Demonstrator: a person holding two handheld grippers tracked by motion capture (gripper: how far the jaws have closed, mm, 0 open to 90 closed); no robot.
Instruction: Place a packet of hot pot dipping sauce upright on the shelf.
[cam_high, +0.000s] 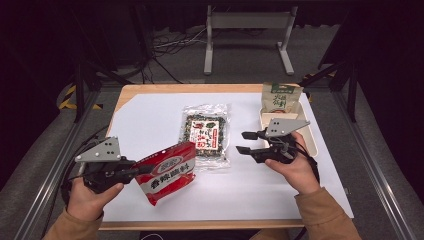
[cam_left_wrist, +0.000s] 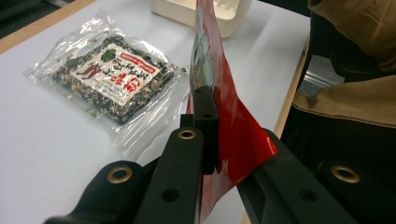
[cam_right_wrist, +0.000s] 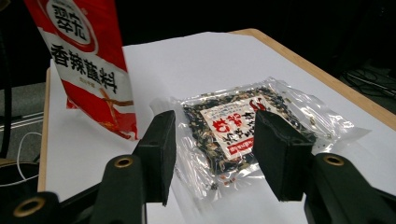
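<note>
The red sachet (cam_high: 167, 172) is held clear of the white sheet (cam_high: 150, 115) near the front left of the table, gripped by one edge and hanging tilted, its printed face turned toward the middle of the table. It is clamped between the fully closed jaws of the left gripper (cam_high: 139, 171), whose pads are seen pressed on the red film in the left gripper view (cam_left_wrist: 224, 121). Just beside it, toward the centre, the clear spice packet (cam_high: 205, 134) lies flat, its long axis running away from the person. The right gripper (cam_high: 242, 142) is held level just to the right of that packet, its jaws partly open with nothing between them; seen along them, the packet (cam_right_wrist: 238, 126) lies directly ahead. The right hand is thus judged the nearer for that packet. Beyond it, a cream tray (cam_high: 311, 140) holds a green pouch (cam_high: 281, 97) upright.
</note>
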